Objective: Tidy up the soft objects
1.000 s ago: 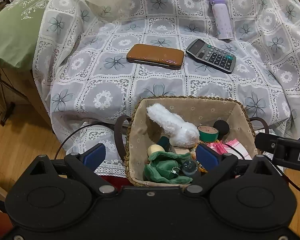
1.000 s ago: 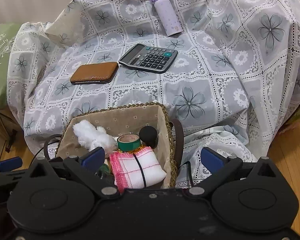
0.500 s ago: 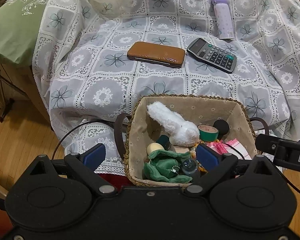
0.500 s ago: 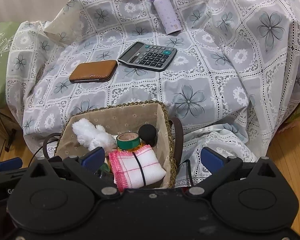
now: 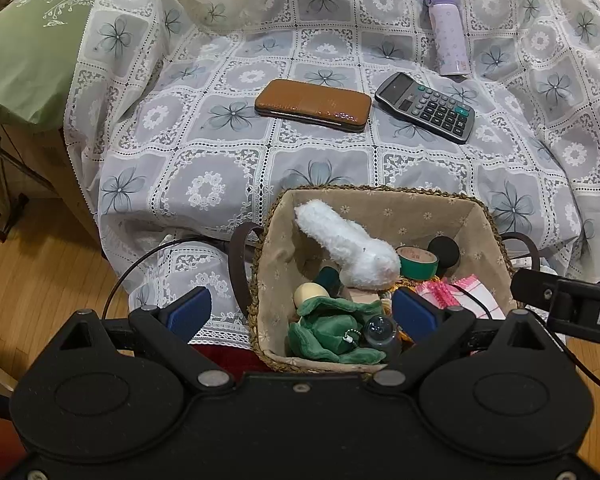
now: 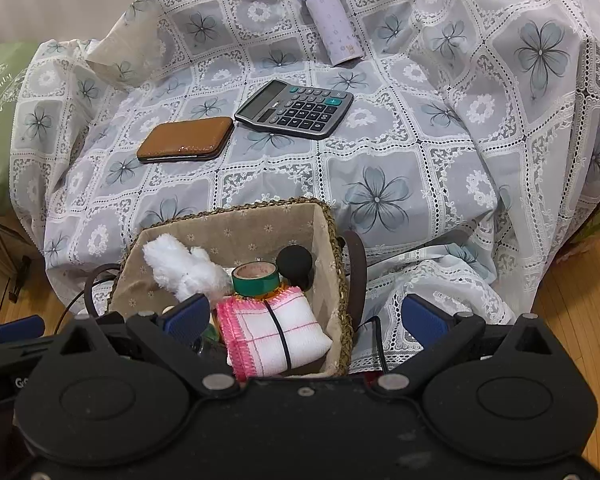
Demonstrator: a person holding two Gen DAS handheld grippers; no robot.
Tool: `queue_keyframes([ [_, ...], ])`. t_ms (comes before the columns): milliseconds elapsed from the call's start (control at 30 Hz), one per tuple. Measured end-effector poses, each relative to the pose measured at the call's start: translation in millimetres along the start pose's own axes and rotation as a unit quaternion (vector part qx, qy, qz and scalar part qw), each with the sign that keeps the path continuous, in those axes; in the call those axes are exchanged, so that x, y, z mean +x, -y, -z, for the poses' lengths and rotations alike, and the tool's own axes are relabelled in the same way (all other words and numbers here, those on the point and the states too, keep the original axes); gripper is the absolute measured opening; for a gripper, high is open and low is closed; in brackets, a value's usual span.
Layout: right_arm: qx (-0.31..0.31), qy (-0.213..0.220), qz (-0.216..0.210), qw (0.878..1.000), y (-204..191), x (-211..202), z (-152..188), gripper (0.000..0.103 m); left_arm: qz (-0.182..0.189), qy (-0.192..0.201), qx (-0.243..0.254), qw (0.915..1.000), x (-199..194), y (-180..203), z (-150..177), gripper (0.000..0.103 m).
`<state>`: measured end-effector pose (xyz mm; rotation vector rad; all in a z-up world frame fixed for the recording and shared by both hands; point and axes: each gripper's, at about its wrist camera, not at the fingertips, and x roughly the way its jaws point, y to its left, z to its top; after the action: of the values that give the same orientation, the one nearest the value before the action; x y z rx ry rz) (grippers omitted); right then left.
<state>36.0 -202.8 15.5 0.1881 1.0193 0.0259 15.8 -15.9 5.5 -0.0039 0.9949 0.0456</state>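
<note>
A woven basket [image 5: 380, 191] [image 6: 332, 232] with a beige lining stands at the front of a cloth-draped seat. Inside lie a white fluffy toy [image 5: 346, 245] [image 6: 182, 266], a green plush [image 5: 332, 334], a folded white-and-pink cloth [image 6: 278, 330] with a black band, a green tape roll [image 5: 418, 262] [image 6: 256, 278] and a black round thing [image 6: 295, 261]. My left gripper [image 5: 302, 310] hangs open above the basket's left half, nothing between its blue pads. My right gripper [image 6: 304, 316] is open too, over the basket's right side and the cloth.
On the flowered lace cover [image 5: 204, 152] lie a brown case [image 5: 312, 105] [image 6: 186, 139], a grey calculator [image 5: 426, 107] [image 6: 296, 109] and a lilac bottle [image 5: 446, 42] [image 6: 332, 20]. A green pillow [image 5: 28, 44] sits at the left. Wooden floor [image 5: 28, 288] lies either side.
Both views have shifted slightly: the seat's objects sit a little lower in frame. Basket contents and both grippers' openings look unchanged.
</note>
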Motion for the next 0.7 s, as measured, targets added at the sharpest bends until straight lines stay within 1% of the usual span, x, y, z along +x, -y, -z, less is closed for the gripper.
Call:
queue_keyframes([
  [700,0.003,-0.006,-0.001,1.0,0.9,1.6,-0.7,0.103,0.0,-0.004,-0.001,1.0,0.9,-0.4,-0.8,0.095],
])
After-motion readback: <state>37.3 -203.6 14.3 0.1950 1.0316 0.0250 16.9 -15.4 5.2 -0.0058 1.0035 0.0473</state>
